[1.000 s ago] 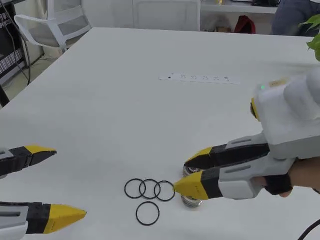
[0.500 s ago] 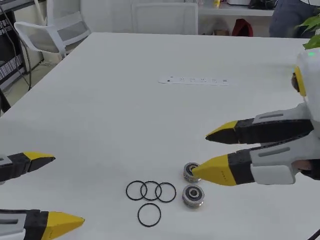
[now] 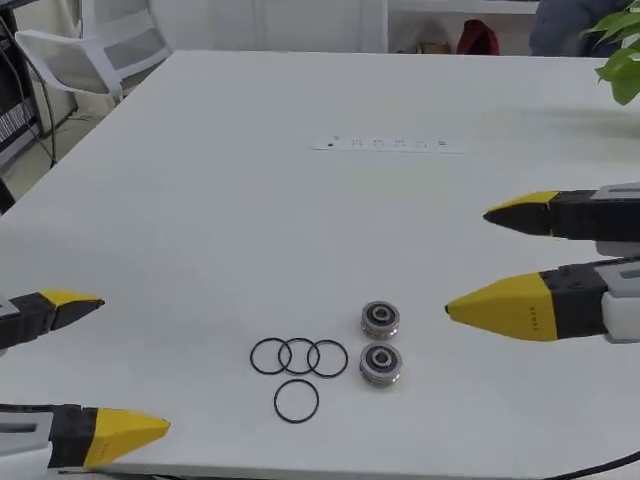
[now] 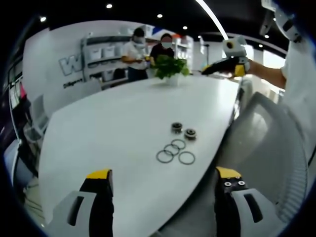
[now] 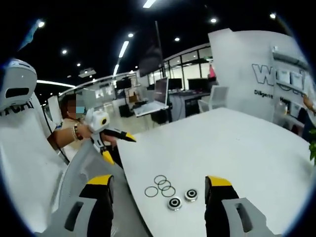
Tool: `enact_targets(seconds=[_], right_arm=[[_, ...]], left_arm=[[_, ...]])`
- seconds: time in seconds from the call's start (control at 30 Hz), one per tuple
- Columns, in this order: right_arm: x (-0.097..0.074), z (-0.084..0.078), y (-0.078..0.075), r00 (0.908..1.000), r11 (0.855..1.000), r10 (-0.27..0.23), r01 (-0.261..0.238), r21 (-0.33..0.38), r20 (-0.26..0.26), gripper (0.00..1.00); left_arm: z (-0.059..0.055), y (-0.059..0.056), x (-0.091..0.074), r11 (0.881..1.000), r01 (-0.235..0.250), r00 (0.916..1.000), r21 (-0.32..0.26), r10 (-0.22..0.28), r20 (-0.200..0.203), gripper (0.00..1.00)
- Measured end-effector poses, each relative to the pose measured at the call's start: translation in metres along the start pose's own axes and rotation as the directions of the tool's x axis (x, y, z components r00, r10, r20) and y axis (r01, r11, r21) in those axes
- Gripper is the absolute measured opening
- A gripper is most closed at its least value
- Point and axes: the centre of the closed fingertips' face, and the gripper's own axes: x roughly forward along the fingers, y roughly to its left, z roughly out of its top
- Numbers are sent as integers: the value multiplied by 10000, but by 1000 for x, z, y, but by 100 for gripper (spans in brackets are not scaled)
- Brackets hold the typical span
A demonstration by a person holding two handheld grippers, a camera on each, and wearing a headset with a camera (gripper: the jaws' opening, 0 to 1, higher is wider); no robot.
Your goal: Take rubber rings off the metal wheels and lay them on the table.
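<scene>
Two metal wheels (image 3: 379, 319) (image 3: 380, 363) stand side by side on the white table (image 3: 250, 200), near its front edge. Just left of them lie rubber rings: three overlapping in a row (image 3: 298, 357) and one apart (image 3: 296, 401) in front. My right gripper (image 3: 468, 262) hangs open to the right of the wheels, clear of them, nothing between its jaws. My left gripper (image 3: 130, 365) is open at the far left, well away from the rings. The left gripper view has the wheels (image 4: 183, 130) and rings (image 4: 172, 149) ahead; the right gripper view has wheels (image 5: 181, 199) and rings (image 5: 161, 186) between its jaws.
A white power strip (image 3: 388, 145) lies mid-table. An office chair (image 3: 90, 50) stands at the far left corner, a green plant (image 3: 620, 60) at the far right. Two people (image 4: 148, 49) stand beyond the table's far end. The table's front edge is close.
My right gripper has drawn back from the wheels, up and to the right, staying open. Both wheels now stand uncovered. The left gripper has barely moved.
</scene>
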Motion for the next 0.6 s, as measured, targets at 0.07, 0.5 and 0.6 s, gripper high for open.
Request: enact_targets(seconds=[0.07,0.5,0.6], right_arm=[[-4,-2,-2,9998,9999,-115,114,76,164,79],[-16,-76,-32,9868,9682,-1476,1580,1942,-670,99],[-15,-93,-35,9831,9606,-1512,1707,2195,-1028,99]], left_arm=[[2,-2,-1,10000,8,10000,-39,-7,73,85],[12,-13,-1,9983,271,9990,-517,-253,365,93],[12,-11,-2,9970,249,9986,-736,-215,478,96]])
